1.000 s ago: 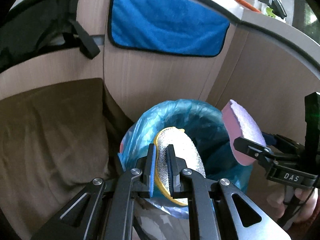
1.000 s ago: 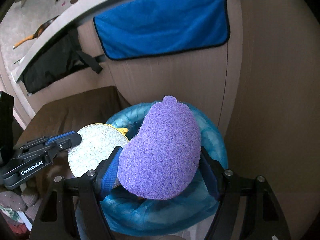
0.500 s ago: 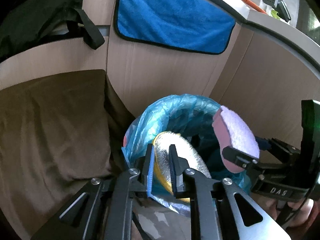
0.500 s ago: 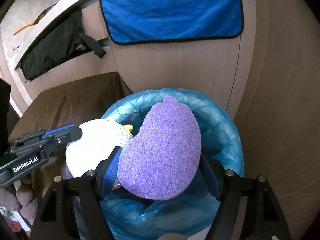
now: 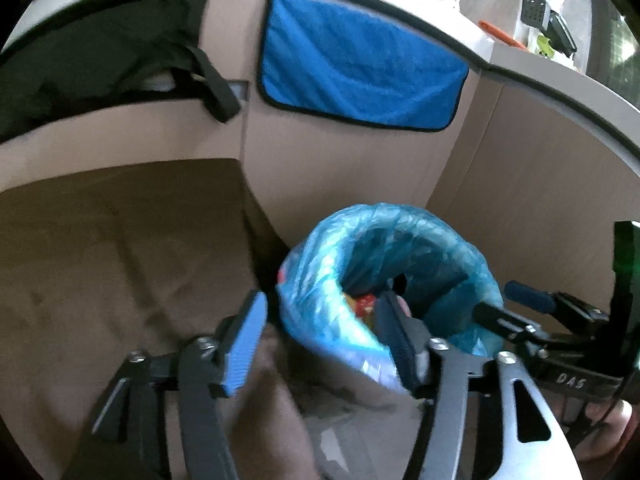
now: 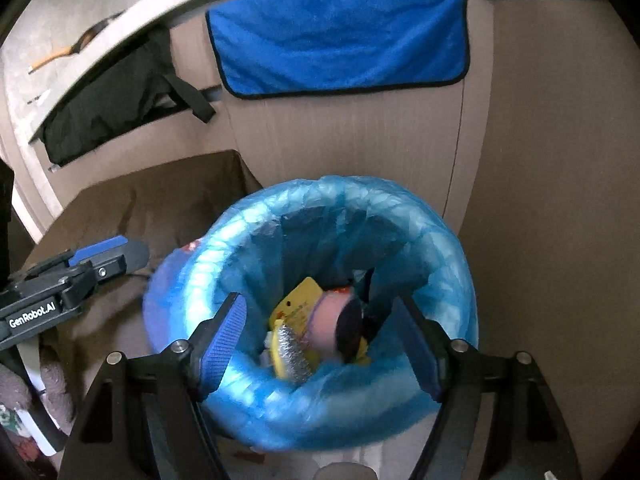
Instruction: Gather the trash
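A bin lined with a blue plastic bag [image 6: 400, 216] stands in the corner; it also shows in the left wrist view [image 5: 320, 256]. Inside lie the yellow-backed silver scrubber [image 6: 292, 354], the purple and pink sponge [image 6: 332, 326] and yellow packaging [image 6: 302, 294]. My right gripper [image 6: 320, 340] is open and empty just above the bin's mouth. My left gripper [image 5: 320, 332] is open and empty at the bin's near left rim. The right gripper also shows in the left wrist view [image 5: 516, 306], the left gripper in the right wrist view [image 6: 108, 256].
Wood panel walls [image 6: 360, 140] close the corner behind the bin. A blue towel [image 6: 340, 36] hangs on the panel above. A brown cushion [image 5: 100, 260] lies left of the bin. A black bag [image 6: 112, 104] sits on a shelf at the upper left.
Both grippers opened. The scrubber dropped from the left gripper and the purple sponge from the right; both now lie in the bin. The left gripper shifted left of the rim.
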The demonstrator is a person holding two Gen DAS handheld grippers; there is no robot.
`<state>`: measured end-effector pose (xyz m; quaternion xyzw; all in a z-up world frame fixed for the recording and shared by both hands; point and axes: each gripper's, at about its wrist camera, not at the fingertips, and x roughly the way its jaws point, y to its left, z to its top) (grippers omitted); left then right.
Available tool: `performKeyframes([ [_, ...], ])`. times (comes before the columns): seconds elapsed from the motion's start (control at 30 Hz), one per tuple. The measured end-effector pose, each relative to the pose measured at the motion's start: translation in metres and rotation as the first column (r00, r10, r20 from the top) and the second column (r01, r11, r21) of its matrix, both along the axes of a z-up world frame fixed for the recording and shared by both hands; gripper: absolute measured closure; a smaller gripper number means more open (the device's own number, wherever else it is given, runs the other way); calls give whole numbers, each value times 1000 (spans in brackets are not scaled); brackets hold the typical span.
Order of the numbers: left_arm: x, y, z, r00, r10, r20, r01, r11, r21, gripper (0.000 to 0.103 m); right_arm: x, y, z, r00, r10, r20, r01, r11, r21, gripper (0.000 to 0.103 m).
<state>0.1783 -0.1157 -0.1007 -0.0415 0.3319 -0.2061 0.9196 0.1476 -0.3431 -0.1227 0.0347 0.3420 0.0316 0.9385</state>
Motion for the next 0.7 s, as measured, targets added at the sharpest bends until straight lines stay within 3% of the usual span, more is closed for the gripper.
performKeyframes([
  [0.1, -34, 17, 13, 998, 13, 55, -15, 999, 35, 28, -29, 13, 9, 999, -6, 49, 7, 1000, -11, 30],
  [0.4, -127, 67, 38, 984, 97, 151, -114, 988, 107, 27, -117, 67, 20, 991, 10, 137, -8, 1000, -18, 28],
  [0.6, -160, 79, 37, 940, 280, 194, -319, 924, 212, 27, -154, 92, 11, 988, 16, 153, -18, 1000, 8, 27],
  [0.7, -175, 79, 39, 948, 250, 199, -285, 942, 178, 27, -168, 106, 7, 988, 37, 152, -33, 999, -26, 27],
])
